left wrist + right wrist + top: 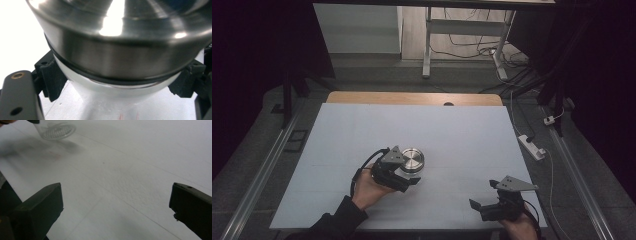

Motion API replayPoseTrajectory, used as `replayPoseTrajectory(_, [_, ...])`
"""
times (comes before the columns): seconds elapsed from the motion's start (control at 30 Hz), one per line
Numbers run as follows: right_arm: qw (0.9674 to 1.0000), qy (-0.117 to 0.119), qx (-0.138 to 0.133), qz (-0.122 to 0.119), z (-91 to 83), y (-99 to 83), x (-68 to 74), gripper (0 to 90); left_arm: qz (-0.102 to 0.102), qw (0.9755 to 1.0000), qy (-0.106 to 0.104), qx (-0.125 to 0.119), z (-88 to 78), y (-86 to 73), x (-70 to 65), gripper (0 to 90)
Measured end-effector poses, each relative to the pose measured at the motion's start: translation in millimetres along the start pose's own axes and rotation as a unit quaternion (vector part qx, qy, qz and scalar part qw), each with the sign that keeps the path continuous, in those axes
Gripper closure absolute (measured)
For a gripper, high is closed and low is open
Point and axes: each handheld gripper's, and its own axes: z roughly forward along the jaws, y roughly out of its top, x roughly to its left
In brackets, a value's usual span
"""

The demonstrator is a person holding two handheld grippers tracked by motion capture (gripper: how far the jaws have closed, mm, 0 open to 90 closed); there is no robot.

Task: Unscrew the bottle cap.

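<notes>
Desk (362,130): a white sheet covers nearly the whole top; a strip of bare wood shows along the far edge. The far half and the right half lie bare.
Around the desk: a white power strip (532,147) with its cable lies on the floor off the right edge; a tangle of cables and a white frame leg (427,45) stand beyond the far edge; metal rails run along the floor at both sides.
In the way: nothing stands between the two tongs; the stretch of white sheet between them carries nothing.
Jar (411,161): stands a little left of the desk's middle, towards the near edge.
Jar, look: a round, shiny metal lid with ringed reflections on top; under it a dark seal ring, then a clear body (112,87) that narrows downwards. From the right gripper view its ribbed clear base (56,131) rests on the sheet.
Left tongs (404,176): clamped on the jar just below the lid, one black ribbed pad (52,77) on each side of the clear body; held by a hand in a dark sleeve.
Right tongs (484,197): jaws wide apart, nothing between them, near the desk's near right corner, well apart from the jar, low over the sheet.
</notes>
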Motion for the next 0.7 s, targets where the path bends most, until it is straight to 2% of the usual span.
replayPoseTrajectory(0.13, [0.9999,0.01,-0.005,-0.013,2.7,7.0,5.0,0.0,0.001,1.0,-0.001,0.001,-0.1,-0.7,-1.6,15.6])
replayPoseTrajectory(0.17, [0.9995,0.022,-0.007,-0.02,5.0,11.8,8.0,0.0,0.0,1.0,-0.001,0.001,-0.2,-1.0,-2.1,15.6])
replayPoseTrajectory(0.4, [0.9979,0.045,-0.001,-0.046,14.8,28.7,20.1,0.0,-0.004,1.0,-0.001,0.003,-1.7,-4.7,-4.6,15.7])
replayPoseTrajectory(0.47, [0.997,0.055,-0.011,-0.054,17.9,33.8,22.5,0.0,-0.006,1.0,0.0,0.003,-1.8,-6.0,-5.6,15.6])
replayPoseTrajectory(0.7, [0.9945,0.09,-0.018,-0.05,29.5,53.7,33.3,0.0,-0.006,1.0,-0.001,0.005,-0.3,-7.3,-7.7,15.7])
